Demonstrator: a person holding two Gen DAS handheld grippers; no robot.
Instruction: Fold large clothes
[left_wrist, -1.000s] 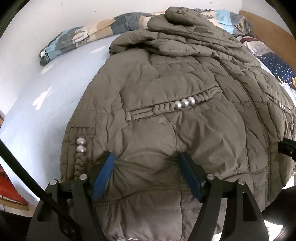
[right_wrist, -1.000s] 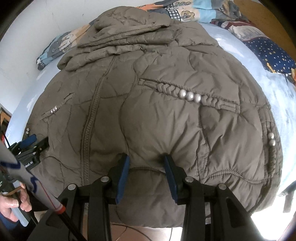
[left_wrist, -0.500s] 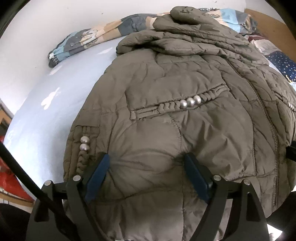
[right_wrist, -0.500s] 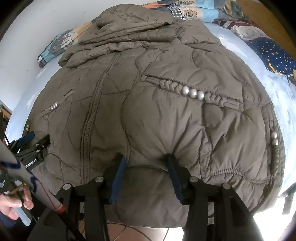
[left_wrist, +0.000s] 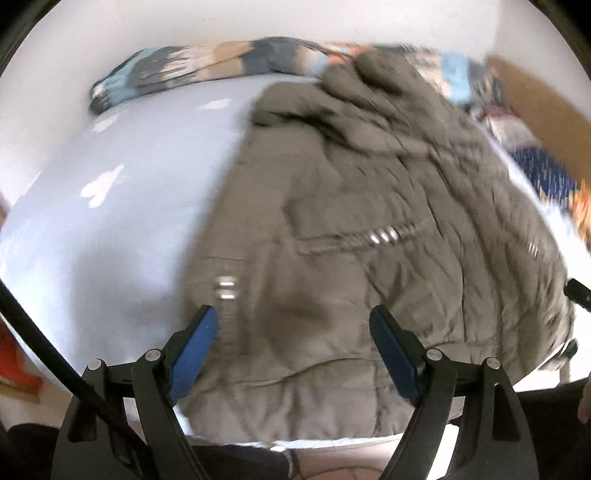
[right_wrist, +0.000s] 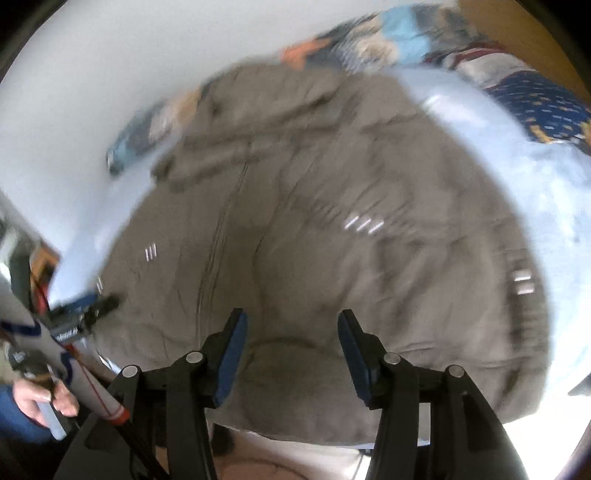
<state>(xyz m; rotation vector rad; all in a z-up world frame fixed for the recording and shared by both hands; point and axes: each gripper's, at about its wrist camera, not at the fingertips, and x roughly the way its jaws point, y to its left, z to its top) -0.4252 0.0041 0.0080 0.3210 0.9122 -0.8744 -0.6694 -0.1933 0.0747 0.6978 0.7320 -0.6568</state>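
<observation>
A pale blue bed sheet (left_wrist: 110, 236) covers the mattress that fills most of both views, running up to a plain white wall (left_wrist: 258, 18) at the far side. Spread across the sheet lies the large grey-brown quilted jacket (left_wrist: 351, 229), front up, its hood bunched at the far end and its hem hanging over the near edge of the bed. Beyond the jacket, along the wall, lies a rolled patterned blanket (left_wrist: 207, 66); to the jacket's right sit a dark blue dotted cloth (right_wrist: 535, 103) and a brown wooden board (left_wrist: 535, 92). Both views are blurred. The left gripper (left_wrist: 293, 321) hangs over the jacket's hem with jaws wide apart, gripping nothing. The right gripper (right_wrist: 291, 325), jaws just widened and clear of the fabric, holds nothing either.
</observation>
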